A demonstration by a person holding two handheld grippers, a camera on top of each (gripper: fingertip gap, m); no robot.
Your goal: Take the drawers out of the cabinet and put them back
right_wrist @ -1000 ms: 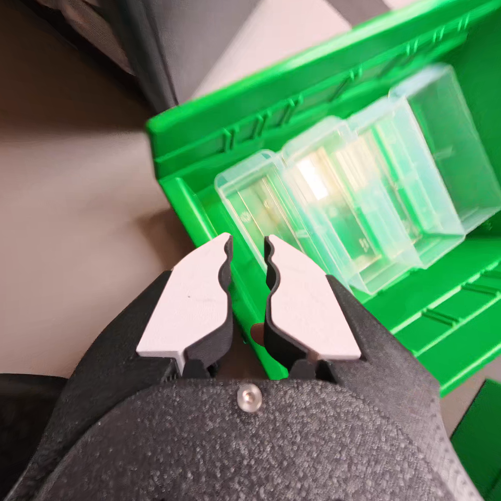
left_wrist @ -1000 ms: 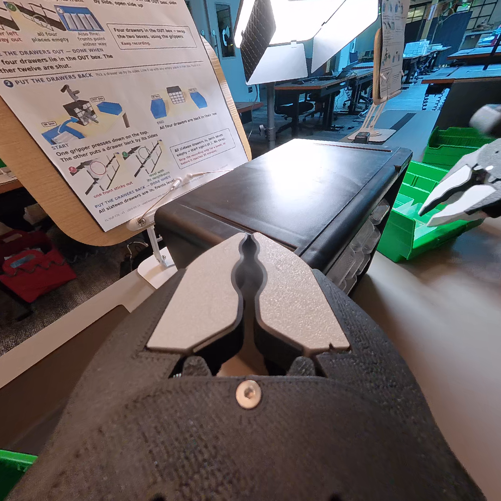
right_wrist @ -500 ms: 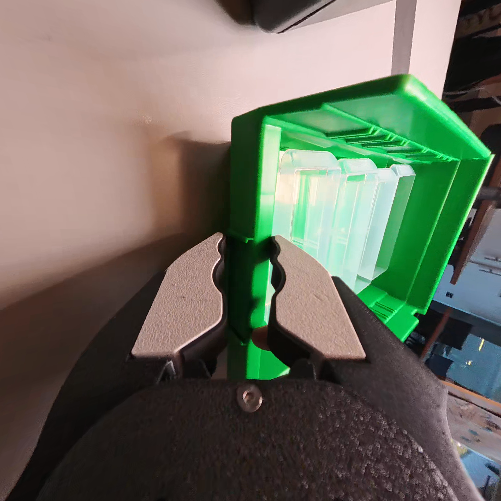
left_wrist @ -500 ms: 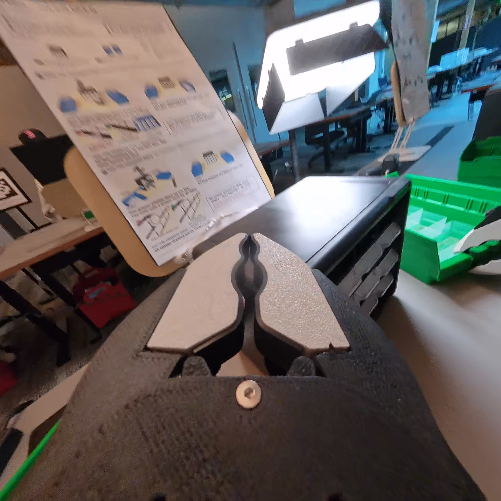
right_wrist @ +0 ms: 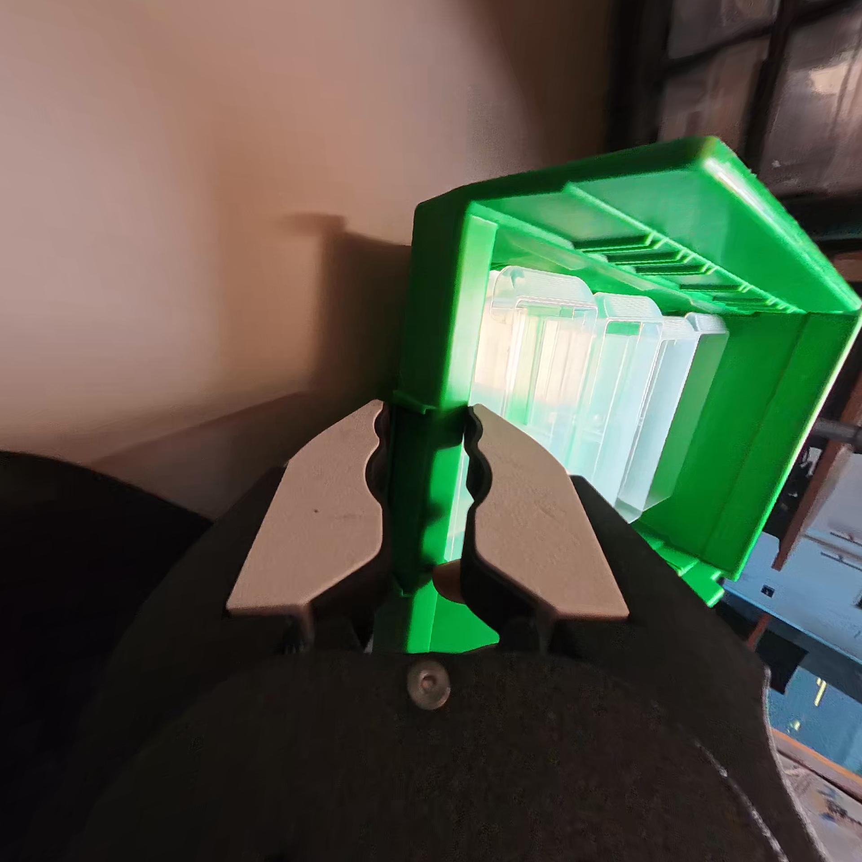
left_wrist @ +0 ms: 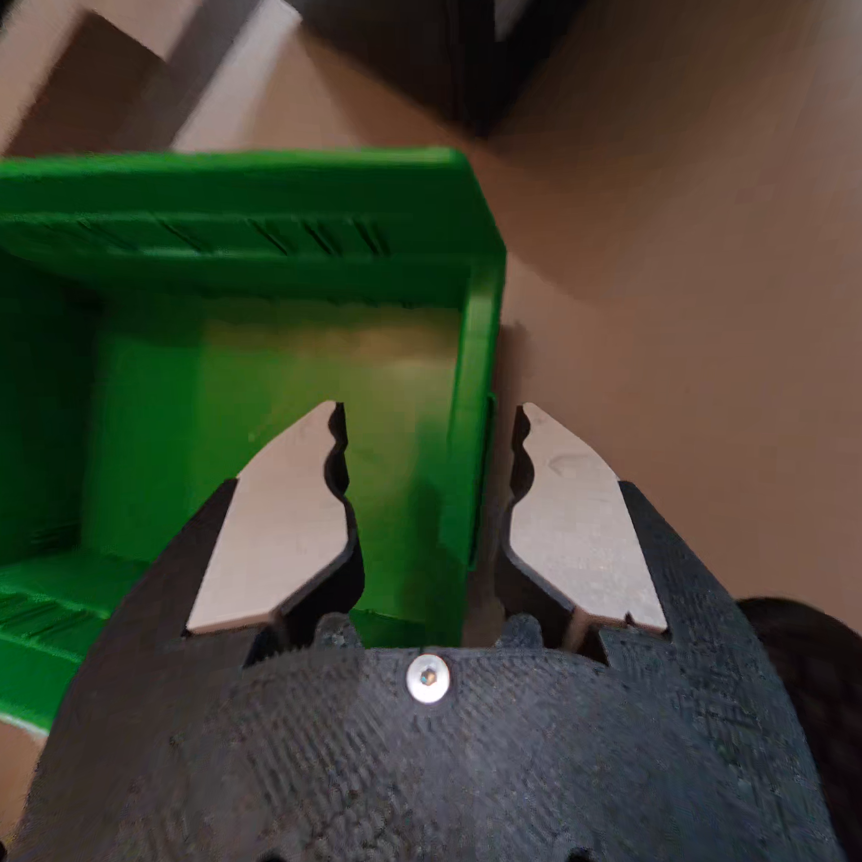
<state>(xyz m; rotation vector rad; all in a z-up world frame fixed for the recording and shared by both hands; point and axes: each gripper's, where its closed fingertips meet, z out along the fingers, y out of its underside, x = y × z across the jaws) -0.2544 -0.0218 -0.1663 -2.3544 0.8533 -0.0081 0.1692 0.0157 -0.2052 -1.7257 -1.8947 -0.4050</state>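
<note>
Drawers [right_wrist: 583, 387], clear plastic, lie side by side in a green plastic bin [right_wrist: 769, 420] whose wall the right tool [right_wrist: 424, 420] pinches; left tool [left_wrist: 429, 410], spread, straddles another green bin's wall [left_wrist: 471, 373] on the worktop [left_wrist: 676, 280], seemingly for swapping.

Green bin [left_wrist: 480, 354] wall between spread jaws

Two green bins: one [left_wrist: 233, 280] empty, one [right_wrist: 769, 420] holding clear drawers. Four drawers [right_wrist: 550, 373] counted inside that second bin, side by side in a row. Two hand-held grippers, one per bin wall.
</note>
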